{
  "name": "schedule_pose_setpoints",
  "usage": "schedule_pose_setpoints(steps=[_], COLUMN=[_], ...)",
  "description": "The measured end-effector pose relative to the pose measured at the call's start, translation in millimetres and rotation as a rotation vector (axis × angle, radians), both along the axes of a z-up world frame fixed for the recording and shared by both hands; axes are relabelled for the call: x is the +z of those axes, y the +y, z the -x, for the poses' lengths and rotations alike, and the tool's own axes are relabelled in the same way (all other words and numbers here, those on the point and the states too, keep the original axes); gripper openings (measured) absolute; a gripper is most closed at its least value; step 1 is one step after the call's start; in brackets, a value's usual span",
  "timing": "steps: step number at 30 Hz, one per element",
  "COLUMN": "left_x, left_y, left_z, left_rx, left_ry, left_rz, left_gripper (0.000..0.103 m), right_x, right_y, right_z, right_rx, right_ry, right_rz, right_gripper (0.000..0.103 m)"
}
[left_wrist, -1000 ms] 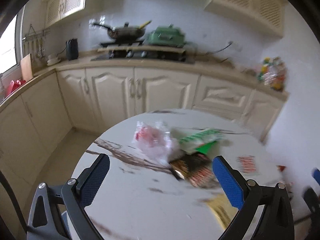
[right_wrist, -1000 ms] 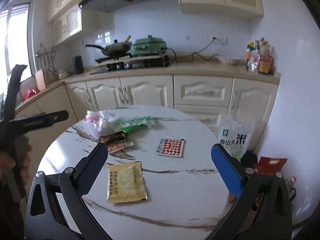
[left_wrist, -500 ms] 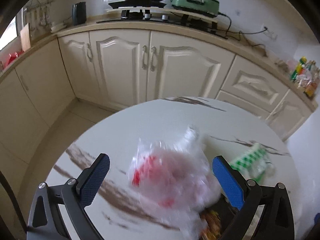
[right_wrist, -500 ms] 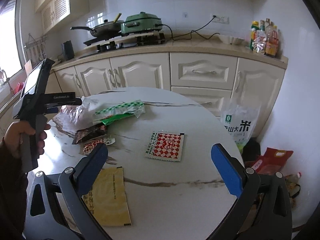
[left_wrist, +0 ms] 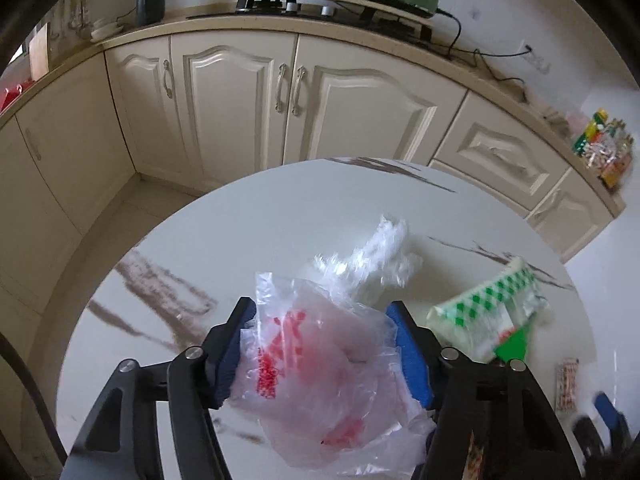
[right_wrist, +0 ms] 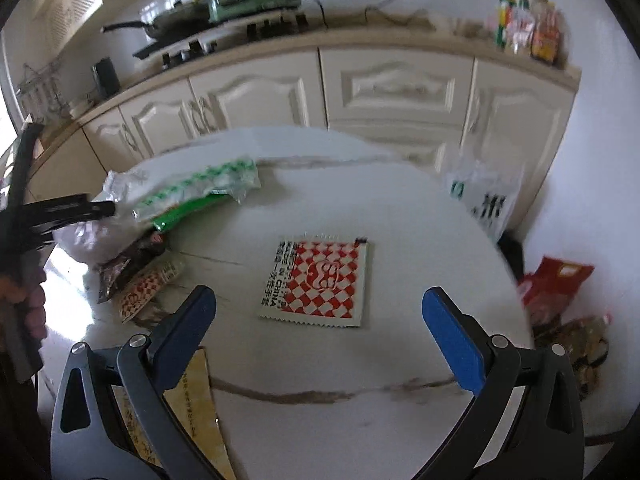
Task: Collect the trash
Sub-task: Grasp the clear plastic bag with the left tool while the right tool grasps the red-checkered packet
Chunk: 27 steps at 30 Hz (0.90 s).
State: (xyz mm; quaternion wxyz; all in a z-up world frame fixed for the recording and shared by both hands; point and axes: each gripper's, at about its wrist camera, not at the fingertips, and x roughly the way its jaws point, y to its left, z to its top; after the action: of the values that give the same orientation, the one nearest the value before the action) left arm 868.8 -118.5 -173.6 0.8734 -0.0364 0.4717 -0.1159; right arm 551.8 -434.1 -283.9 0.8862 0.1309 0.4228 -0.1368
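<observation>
left gripper (left_wrist: 326,344) has just been closing its jaws, with the clear plastic bag (left_wrist: 320,364) between them; both blue pads press into the crumpled film, so it is pinching the bag. bag has red print on it, sits on the round marble table (left_wrist: 224,240) at the near-left side of the pile, loose top sticking up past the fingertips. just right of it lies a green-and-white checked wrapper (left_wrist: 488,308), partly blurred. a small red-patterned sachet (left_wrist: 568,384) lies further right near the table edge.

right gripper (right_wrist: 320,326) hangs over the table, jaws spread wide, nothing between the pads. red-and-white checked packet (right_wrist: 320,284) lies flat on the table just beyond its fingertips, apart from them. yellow packet (right_wrist: 192,408) lies flat under its left finger (right_wrist: 188,332). dark wrapper (right_wrist: 124,264) and the small sachet sit left of the checked packet, next to the bag. a hand (right_wrist: 28,304) shows at the left edge, holding the other gripper. cream cabinets (left_wrist: 240,96) behind the table.
</observation>
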Motion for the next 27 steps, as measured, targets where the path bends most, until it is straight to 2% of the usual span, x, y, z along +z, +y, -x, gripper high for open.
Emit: schedule_pose_setpoints(steps=[4,9,12,13,14,16,20,21,22,24,25,26,27], left_x=[4,27,39,43,49,57,66,69,71,76,79,82,86], left_y=[5,25,31,33,40,43,53,57,60,68,71,76,81], left_z=[39,98,124,131,143,158,183,191,197,211,215,222,230], left_rx=[-0.013,-0.020,-0.033,-0.040,-0.042,-0.062,-0.084,-0.090,-0.093,-0.098,-0.100,-0.104,-0.108], left_ry=[-0.041,-0.093,-0.119,-0.131,-0.135,-0.139,-0.147,-0.148,-0.151,-0.154,-0.157,-0.163,-0.168], left_rz=[0.012,0.034,0.042,0.043,0.045,0.058,0.078,0.079,0.079,0.081,0.083,0.086,0.085], left_gripper=[0.061,0.061,0.061,0.061,0.061,0.061,0.061,0.061,0.062,0.062,0.062,0.062,0.062], right_x=[-18,-24,-23,-22,-21,-17,-15,-14,-13,-13,-12,-12,-11], right_y=[-2,5,9,10,11,12,13,12,12,15,15,14,15], right_z=[-17,-30,-31,-31,-30,-29,-28,-27,-26,-24,-24,-23,-22], right_rx=[-0.005,0.010,0.017,0.017,0.014,0.012,0.022,0.026,0.034,0.048,0.046,0.050,0.064], right_ry=[0.068,0.127,0.128,0.126,0.122,0.107,0.108,0.104,0.095,0.107,0.107,0.107,0.104], right_rz=[0.003,0.087,0.101,0.105,0.111,0.119,0.115,0.109,0.108,0.114,0.105,0.104,0.086], right_gripper=[0.103,0.103,0.098,0.093,0.079,0.062,0.060,0.052,0.035,0.035,0.031,0.015,0.004])
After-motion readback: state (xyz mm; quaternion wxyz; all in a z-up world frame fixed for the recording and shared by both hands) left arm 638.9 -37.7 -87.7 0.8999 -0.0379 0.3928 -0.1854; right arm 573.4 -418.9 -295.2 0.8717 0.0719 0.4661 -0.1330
